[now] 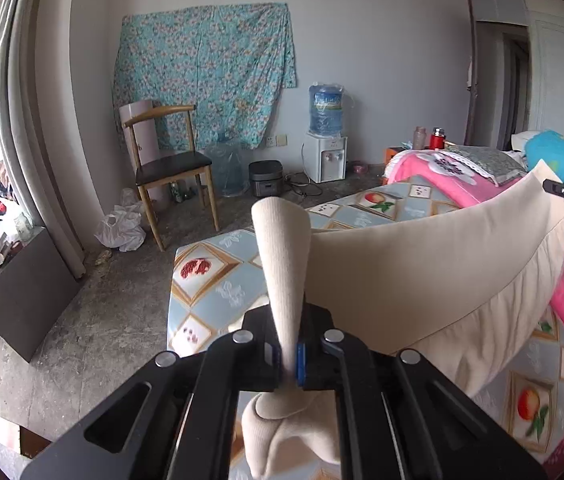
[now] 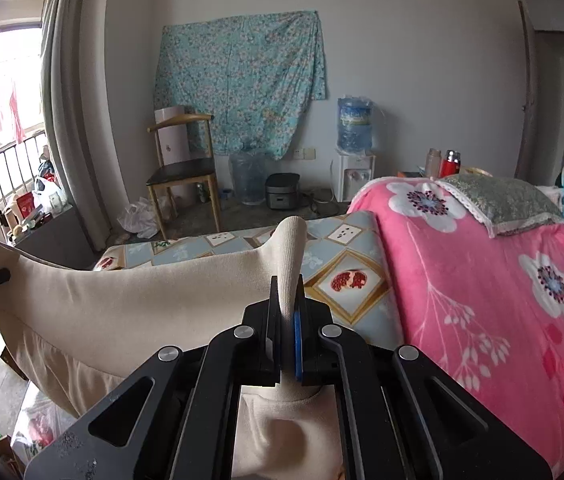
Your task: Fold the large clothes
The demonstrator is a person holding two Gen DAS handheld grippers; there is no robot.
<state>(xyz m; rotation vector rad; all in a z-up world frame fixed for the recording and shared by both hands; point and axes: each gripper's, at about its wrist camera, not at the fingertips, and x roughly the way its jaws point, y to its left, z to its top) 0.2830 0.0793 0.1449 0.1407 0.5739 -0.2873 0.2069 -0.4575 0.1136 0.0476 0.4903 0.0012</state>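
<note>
Left wrist view: left gripper [image 1: 289, 354] and right gripper [image 2: 288, 344] each pinch the beige garment [image 1: 422, 280], stretched above the bed [image 1: 218, 280]. Next, judged: lay flat.

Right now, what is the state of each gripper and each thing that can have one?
left gripper: shut on beige garment
right gripper: shut on beige garment
beige garment: held up, stretched between both grippers above the bed
water dispenser bottle: upright, partly full
</note>
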